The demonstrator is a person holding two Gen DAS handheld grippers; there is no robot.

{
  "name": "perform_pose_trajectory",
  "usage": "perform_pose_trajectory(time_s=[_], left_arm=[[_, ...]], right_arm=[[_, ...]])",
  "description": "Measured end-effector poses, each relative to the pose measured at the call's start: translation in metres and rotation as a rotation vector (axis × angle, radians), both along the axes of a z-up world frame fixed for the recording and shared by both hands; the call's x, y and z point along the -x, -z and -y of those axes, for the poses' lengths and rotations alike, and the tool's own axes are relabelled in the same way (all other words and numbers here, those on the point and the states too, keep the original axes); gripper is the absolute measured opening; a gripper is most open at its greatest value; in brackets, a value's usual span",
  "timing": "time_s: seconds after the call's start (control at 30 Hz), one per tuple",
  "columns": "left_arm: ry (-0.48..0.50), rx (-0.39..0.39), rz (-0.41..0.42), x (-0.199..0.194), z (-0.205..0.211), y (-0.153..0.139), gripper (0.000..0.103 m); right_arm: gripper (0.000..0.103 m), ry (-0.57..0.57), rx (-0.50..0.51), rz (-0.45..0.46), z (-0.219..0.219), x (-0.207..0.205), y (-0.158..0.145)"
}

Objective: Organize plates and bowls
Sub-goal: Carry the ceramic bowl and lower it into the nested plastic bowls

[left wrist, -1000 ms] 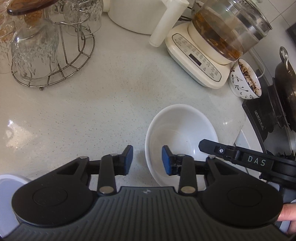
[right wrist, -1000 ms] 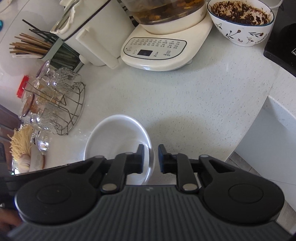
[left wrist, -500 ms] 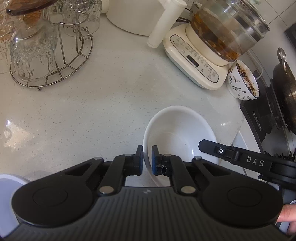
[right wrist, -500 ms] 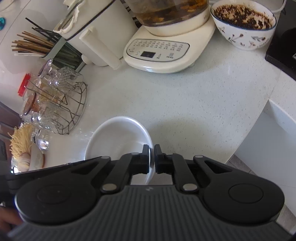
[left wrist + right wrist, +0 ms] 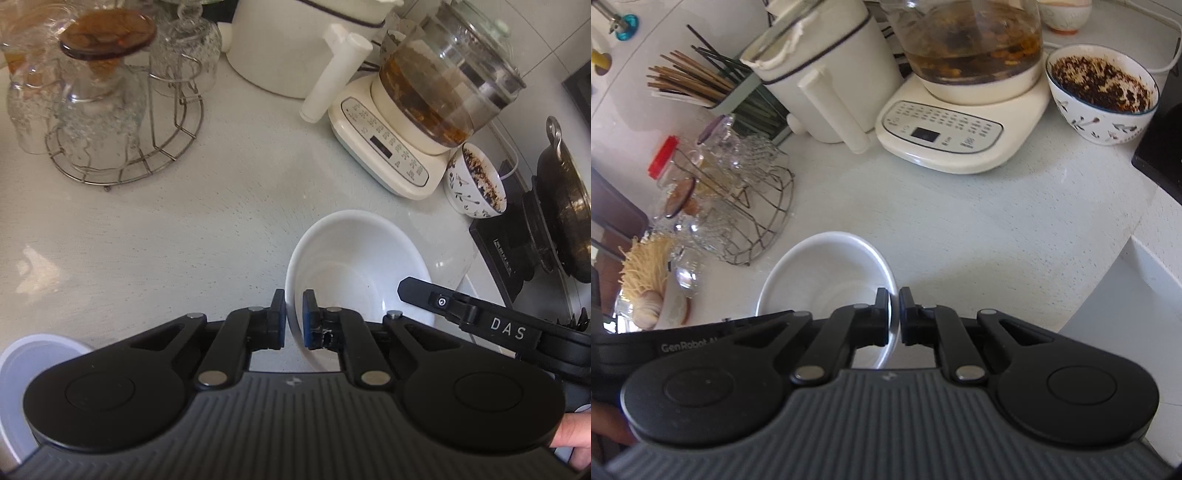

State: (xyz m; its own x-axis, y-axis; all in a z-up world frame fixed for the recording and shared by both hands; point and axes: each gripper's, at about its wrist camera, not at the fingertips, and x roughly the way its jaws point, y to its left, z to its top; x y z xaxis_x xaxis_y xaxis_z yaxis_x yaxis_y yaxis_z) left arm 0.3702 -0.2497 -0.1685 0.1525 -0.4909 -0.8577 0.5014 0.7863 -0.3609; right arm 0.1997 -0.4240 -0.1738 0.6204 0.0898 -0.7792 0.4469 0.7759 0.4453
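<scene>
While clamping white bowl (image 5: 354, 258) rim with both grippers (image 5: 294, 317) (image 5: 894, 314), clearing glass rack (image 5: 122, 122), kettle base (image 5: 953, 136), patterned bowl (image 5: 1102, 96) beyond.

Bowl (image 5: 354, 258): glossy white ceramic, smooth. Counter (image 5: 184, 221): pale speckled stone, faint sheen. Rack (image 5: 147, 162): bare metal wire. Glasses (image 5: 99, 110): clear, textured. Gripper bodies: matt black plastic.

On the pale speckled tabletop (image 5: 155, 229), a wire rack of upturned glasses (image 5: 110, 122) sat at ten o'clock. A glass kettle on a cream base (image 5: 417, 122) stood at one o'clock, a white jug (image 5: 291, 48) beside it. Chopsticks (image 5: 690, 79) stood behind.
</scene>
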Motion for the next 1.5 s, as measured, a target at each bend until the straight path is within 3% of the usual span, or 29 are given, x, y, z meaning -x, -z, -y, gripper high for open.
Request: perform_pose_trajectory(time_s=[0.37,0.83,1.23,1.5], left_arm=[[-0.027,0.034,0.033,0.001,-0.034,-0.036,0.01],[-0.061,0.071,0.144,0.006,-0.104,-0.092,0.01],[-0.123,0.079,0.158,0.012,-0.174,-0.101,0.01],[-0.151,0.067,0.158,0.016,-0.2,-0.091,0.01]], right_arm=[[0.008,-0.022,-0.01,0.045,-0.024,-0.001,-0.037],[0.008,-0.083,0.001,0.126,-0.078,-0.005,-0.078],[0.008,-0.137,0.003,0.15,-0.136,-0.01,-0.085],[0.008,-0.164,-0.012,0.113,-0.159,-0.013,-0.073]])
